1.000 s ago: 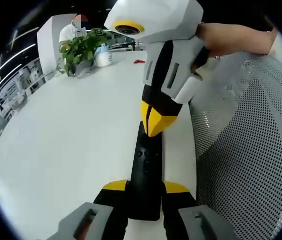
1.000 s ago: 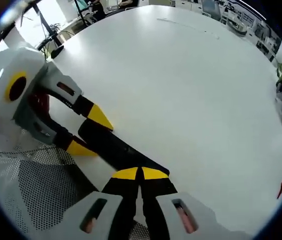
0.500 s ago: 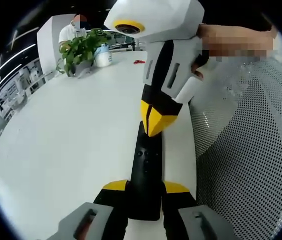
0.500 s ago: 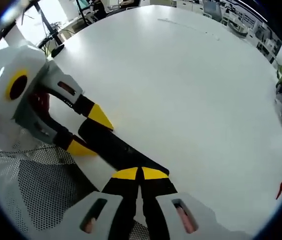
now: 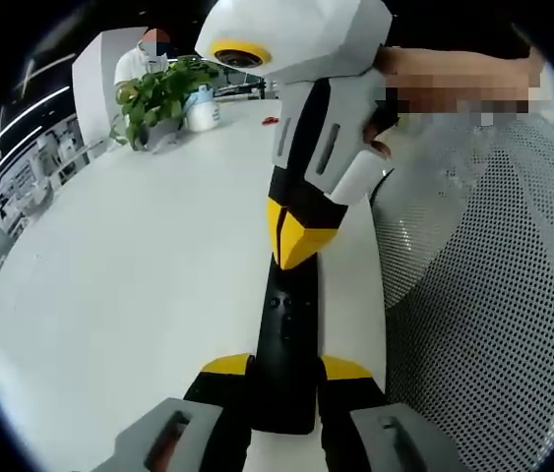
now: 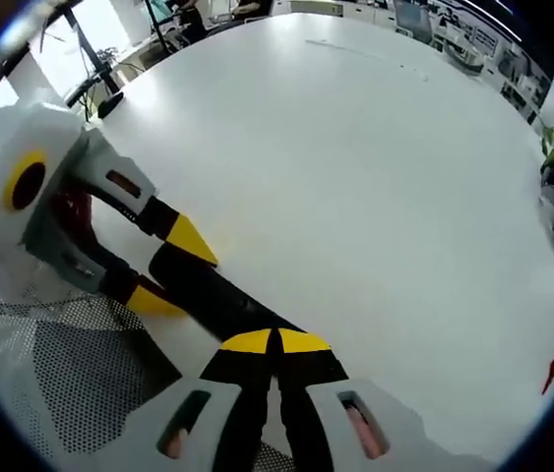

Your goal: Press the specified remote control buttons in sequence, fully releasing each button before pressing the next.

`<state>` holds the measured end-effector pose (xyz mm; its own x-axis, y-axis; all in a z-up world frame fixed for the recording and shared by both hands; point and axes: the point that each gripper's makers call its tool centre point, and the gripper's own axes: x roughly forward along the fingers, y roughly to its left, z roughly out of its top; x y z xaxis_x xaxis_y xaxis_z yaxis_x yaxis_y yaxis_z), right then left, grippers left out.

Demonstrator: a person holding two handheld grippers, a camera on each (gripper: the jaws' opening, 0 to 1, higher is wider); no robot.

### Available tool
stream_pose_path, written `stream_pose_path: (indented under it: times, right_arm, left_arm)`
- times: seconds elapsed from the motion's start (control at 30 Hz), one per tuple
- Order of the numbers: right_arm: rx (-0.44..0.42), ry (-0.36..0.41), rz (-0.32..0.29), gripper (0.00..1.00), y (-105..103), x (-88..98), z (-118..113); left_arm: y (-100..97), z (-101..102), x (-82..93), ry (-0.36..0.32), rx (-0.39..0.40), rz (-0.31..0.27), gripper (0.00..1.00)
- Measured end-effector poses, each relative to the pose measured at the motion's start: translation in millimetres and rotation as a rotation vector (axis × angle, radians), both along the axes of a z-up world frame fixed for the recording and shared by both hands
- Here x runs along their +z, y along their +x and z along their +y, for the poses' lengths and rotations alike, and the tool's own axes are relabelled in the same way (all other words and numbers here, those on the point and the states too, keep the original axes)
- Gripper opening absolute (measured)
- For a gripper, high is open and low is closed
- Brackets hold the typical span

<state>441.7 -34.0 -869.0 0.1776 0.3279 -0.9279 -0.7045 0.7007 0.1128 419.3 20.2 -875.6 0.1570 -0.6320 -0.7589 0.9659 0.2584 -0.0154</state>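
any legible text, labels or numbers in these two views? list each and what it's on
None readable.
Remote control: black face shows small buttons, no legible markings.
Right gripper, left gripper: white, black and yellow panels, no lettering.
Bottle by the plant: too small and blurred to read any label.

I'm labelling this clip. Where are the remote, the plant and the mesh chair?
remote [image 5: 286, 344], left gripper view, on its black face between the two grippers.
plant [image 5: 158, 93], left gripper view, on its leaves at the table's far end.
mesh chair [image 5: 483, 295], left gripper view, on the perforated back.
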Motion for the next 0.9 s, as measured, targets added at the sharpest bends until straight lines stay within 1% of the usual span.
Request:
stream_pose_path:
  times: [0.23, 0.33, 0.5, 0.67, 0.73, 0.9]
  right_arm:
    - [-0.001, 0.011, -0.018, 0.00, 4.3, -1.0, 2.2]
    - [0.021, 0.003, -0.035, 0.00, 4.8, -1.3, 5.3]
    - [0.034, 0.004, -0.047, 0.00, 5.5, -1.2, 6.9]
    - [0.026, 0.015, -0.041, 0.00, 5.2, -1.0, 6.9]
    - [0.019, 0.026, -0.019, 0.00, 2.3, 0.1, 7.3]
    - [0.006, 0.041, -0.009, 0.00, 2.3, -0.9, 7.7]
  left_arm:
    - [0.3, -0.2, 0.1, 0.000, -0.002, 0.001, 0.25]
    - [0.4, -0.3, 0.1, 0.001, -0.003, 0.000, 0.25]
    - [0.1, -0.4, 0.4, 0.002, -0.003, 0.001, 0.25]
    - [0.2, -0.1, 0.0, 0.001, -0.003, 0.001, 0.25]
    - [0.1, -0.3, 0.3, 0.001, -0.003, 0.001, 0.25]
    - [0.3, -0.4, 0.1, 0.001, -0.003, 0.001, 0.25]
